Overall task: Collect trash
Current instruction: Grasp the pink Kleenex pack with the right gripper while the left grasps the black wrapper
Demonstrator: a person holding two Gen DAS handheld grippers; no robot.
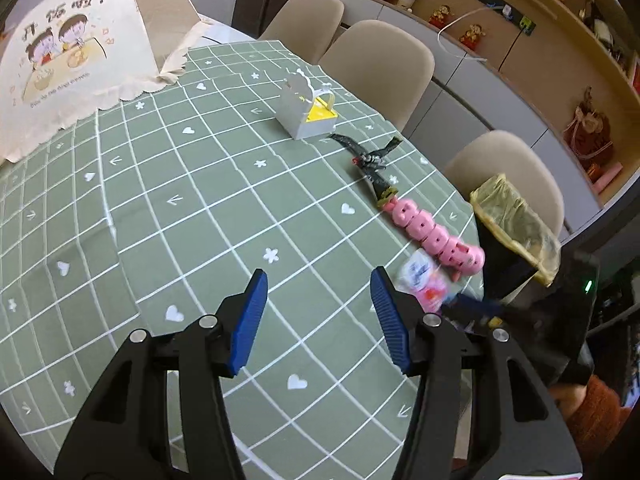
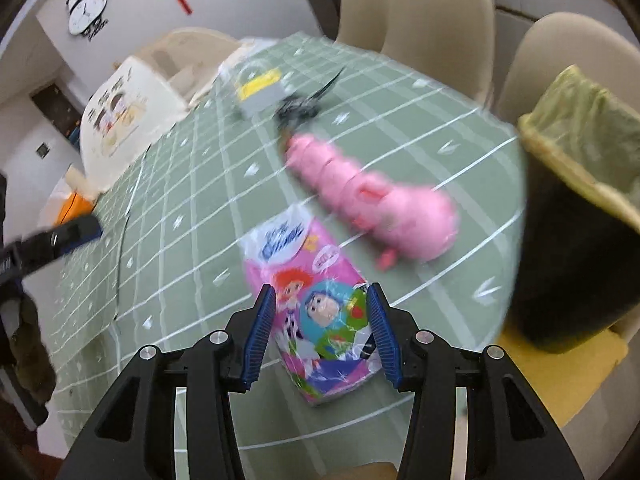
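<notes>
Right tool [image 2: 321,334] closest to the job, blue pads apart and straddling the near end of one pink cartoon-printed tissue pack [image 2: 310,308] on the worktop [image 2: 180,240]; not pressing on it as far as can be told (frame blurred). Long axis of the pack running straight away from the tool, slightly leftward, so a close across its width looks right. Left tool [image 1: 319,322] also apart, empty, over bare green check cloth, with the pack off to its right, so right hand nearer. Further out: one pink segmented toy [image 2: 360,200], one dark toy figure [image 1: 370,162], one grey-and-yellow paper box [image 1: 306,114]. One lined bin [image 2: 580,208] off the worktop's right edge, just beside the pack's side.
</notes>
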